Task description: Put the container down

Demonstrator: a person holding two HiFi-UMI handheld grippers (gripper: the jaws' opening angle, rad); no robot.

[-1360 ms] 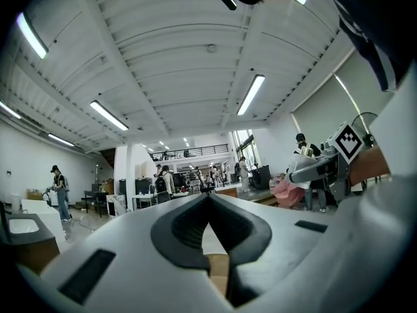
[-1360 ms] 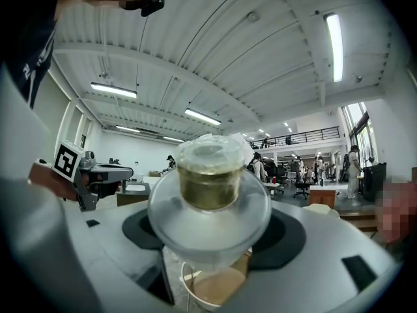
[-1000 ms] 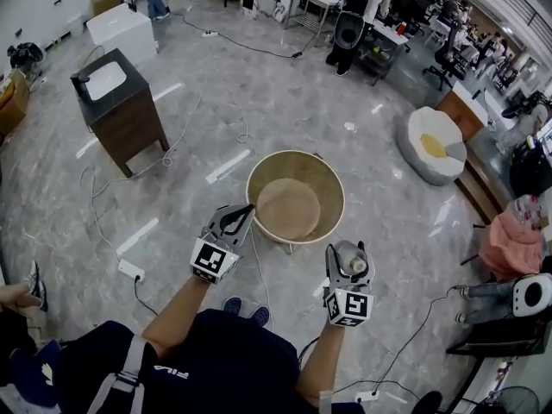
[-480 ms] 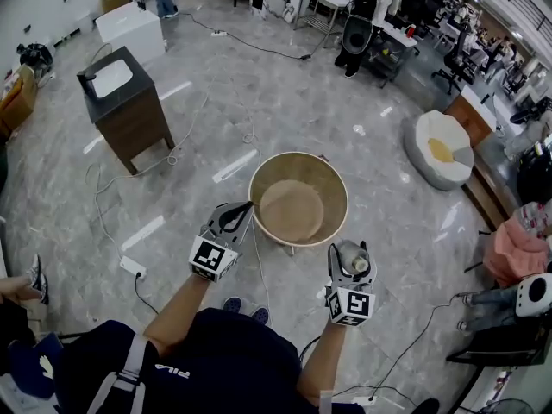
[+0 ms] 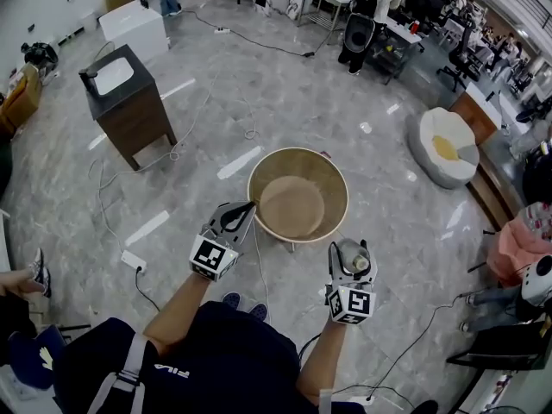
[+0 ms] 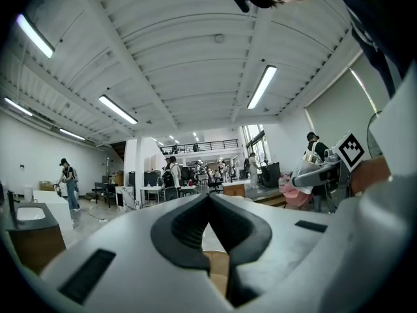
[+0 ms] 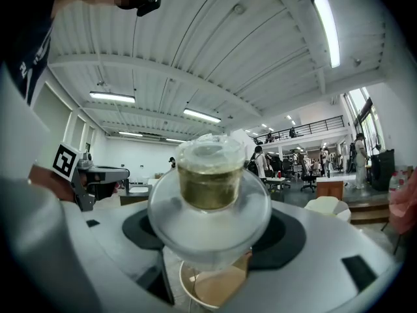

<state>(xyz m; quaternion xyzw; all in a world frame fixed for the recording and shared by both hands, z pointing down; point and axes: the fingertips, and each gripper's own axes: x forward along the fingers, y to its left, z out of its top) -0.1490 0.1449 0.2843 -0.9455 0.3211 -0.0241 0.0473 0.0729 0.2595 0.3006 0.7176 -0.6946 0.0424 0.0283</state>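
A big round tan container (image 5: pixel 266 164) hangs in front of me above the grey floor. My left gripper (image 5: pixel 244 208) is shut on its near left rim. In the left gripper view the jaws (image 6: pixel 208 204) meet, with a tan strip of the container (image 6: pixel 218 276) between them. My right gripper (image 5: pixel 352 257) is to the container's right and nearer to me. It is shut on a small clear lidded jar (image 5: pixel 354 255) with olive contents. The jar (image 7: pixel 210 181) fills the right gripper view, and the container (image 7: pixel 212 287) shows below it.
A dark cabinet with a white sink top (image 5: pixel 129 102) stands at the far left. A white beanbag (image 5: pixel 442 145) lies at the right. Cables and a power strip (image 5: pixel 132 261) run over the floor on the left. Desks and people are at the back.
The view has shifted slightly. Both grippers keep their holds, and the container stays at the same place in front of me.
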